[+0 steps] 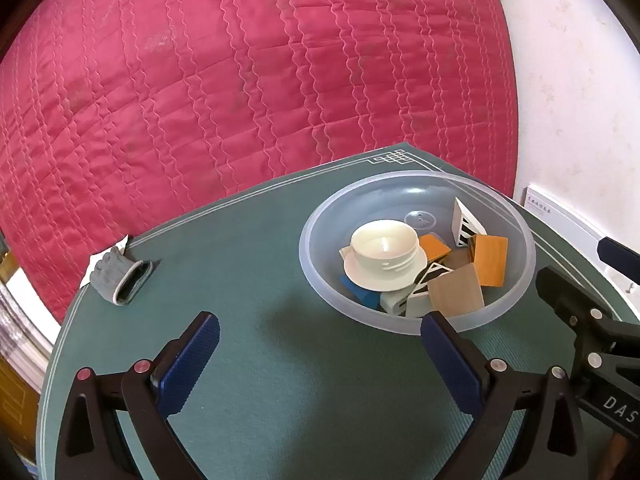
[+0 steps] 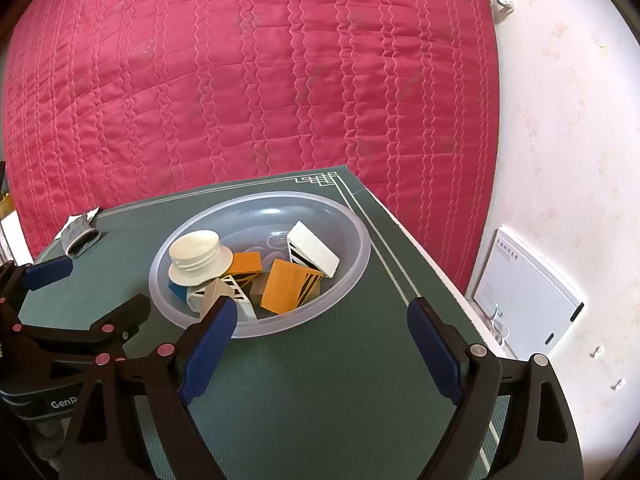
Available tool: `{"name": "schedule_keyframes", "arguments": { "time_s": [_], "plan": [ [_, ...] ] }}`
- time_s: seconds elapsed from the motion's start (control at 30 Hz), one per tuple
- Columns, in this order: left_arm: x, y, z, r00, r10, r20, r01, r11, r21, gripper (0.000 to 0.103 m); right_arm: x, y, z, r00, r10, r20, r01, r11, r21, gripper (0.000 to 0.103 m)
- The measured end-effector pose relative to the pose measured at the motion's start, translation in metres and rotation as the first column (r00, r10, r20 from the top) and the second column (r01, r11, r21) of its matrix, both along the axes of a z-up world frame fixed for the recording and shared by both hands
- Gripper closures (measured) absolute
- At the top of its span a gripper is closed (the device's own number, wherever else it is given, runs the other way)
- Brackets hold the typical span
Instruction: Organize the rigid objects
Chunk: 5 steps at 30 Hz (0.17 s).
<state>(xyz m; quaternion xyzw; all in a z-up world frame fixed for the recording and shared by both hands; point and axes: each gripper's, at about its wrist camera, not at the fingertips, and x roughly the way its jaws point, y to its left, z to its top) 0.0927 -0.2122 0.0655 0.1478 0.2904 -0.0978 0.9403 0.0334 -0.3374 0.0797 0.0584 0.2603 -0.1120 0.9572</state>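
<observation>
One grey glove (image 1: 119,278) lies well apart from the bowl (image 1: 516,236).

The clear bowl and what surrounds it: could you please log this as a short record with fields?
surface: green mat
container: clear bowl
bowl contents: white cap-like part, orange blocks, white wedge, other small pieces
off to the side: grey glove at the mat's far edge
left gripper: open, empty
right gripper: open, empty
backdrop: pink quilt
</observation>
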Motion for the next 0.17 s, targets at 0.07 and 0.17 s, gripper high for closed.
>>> {"name": "schedule_keyframes", "arguments": {
  "time_s": [0.07,0.17],
  "plan": [
    [0.0008,0.0004,-0.0003,1.000,0.002,-0.003,-0.002,1.000,-0.002,0.001,-0.0001,0.0002,0.0000,1.000,0.000,0.000,0.000,1.000,-0.001,0.015],
    [0.0015,0.0003,-0.0003,1.000,0.002,-0.005,-0.002,1.000,-0.001,0.001,0.0000,0.0005,-0.0001,1.000,0.000,-0.001,0.000,1.000,0.000,0.015]
  ]
}}
